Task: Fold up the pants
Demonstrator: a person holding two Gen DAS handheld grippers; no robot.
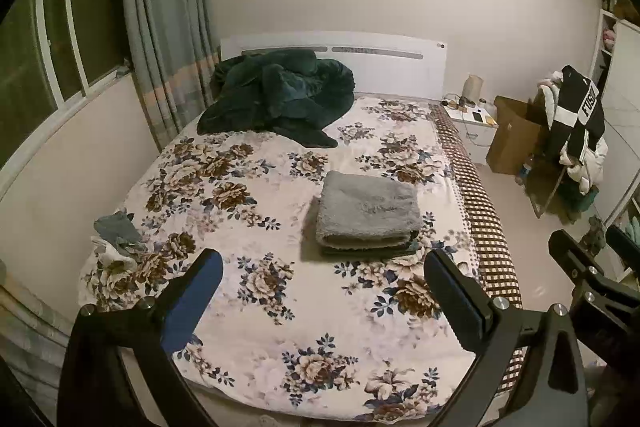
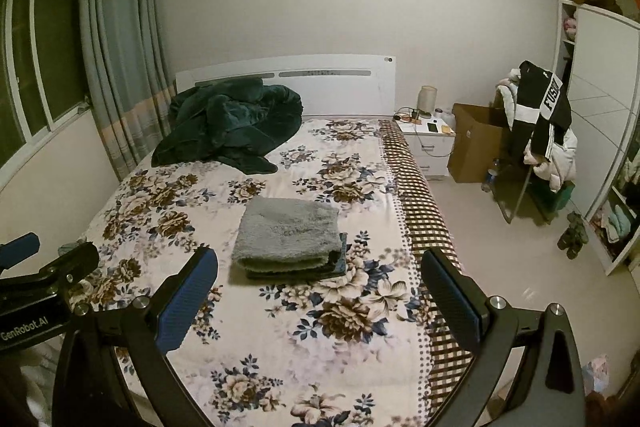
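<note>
A folded grey fleecy garment (image 1: 368, 211) lies on top of a darker folded one in the middle of the floral bed (image 1: 248, 307); it also shows in the right wrist view (image 2: 290, 233). My left gripper (image 1: 324, 263) is open and empty, held above the foot of the bed, short of the stack. My right gripper (image 2: 320, 263) is open and empty too, beside the left one. The right gripper's body shows at the right edge of the left wrist view (image 1: 580, 267). The left gripper's body shows at the left of the right wrist view (image 2: 48, 271).
A dark green blanket (image 1: 280, 95) is heaped at the headboard. Small crumpled clothes (image 1: 116, 235) lie at the bed's left edge. A nightstand (image 1: 472, 119), cardboard box (image 1: 516, 135), clothes-covered rack (image 1: 576, 131) and wardrobe (image 2: 600, 131) stand right of the bed. Curtains (image 1: 160, 27) and a window are on the left.
</note>
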